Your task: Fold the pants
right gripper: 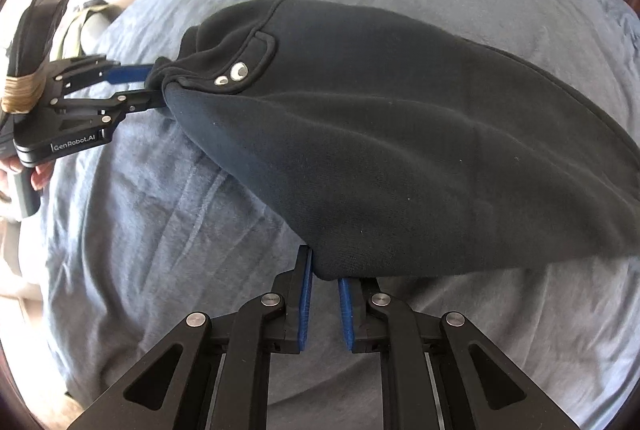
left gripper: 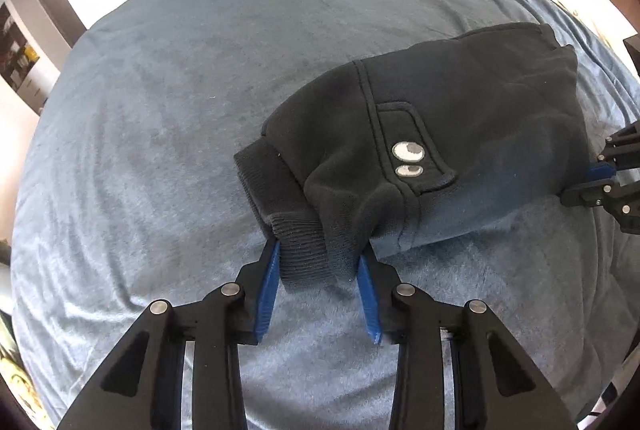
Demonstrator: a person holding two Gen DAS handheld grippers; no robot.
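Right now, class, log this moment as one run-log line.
left claw: shut on ribbed cuff | right claw: shut on folded edge | black fleece pants: held up, part-folded | blue plush bedspread: beneath

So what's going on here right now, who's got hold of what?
A person is folding black pants on a blue blanket with two handheld grippers. The left gripper is clamped on the ribbed cuff end, near the googly-eye patch. The right gripper pinches a folded edge on the other side. The near edge is raised off the blanket between them, while the far part rests on it. The pants already look folded into a compact bundle.
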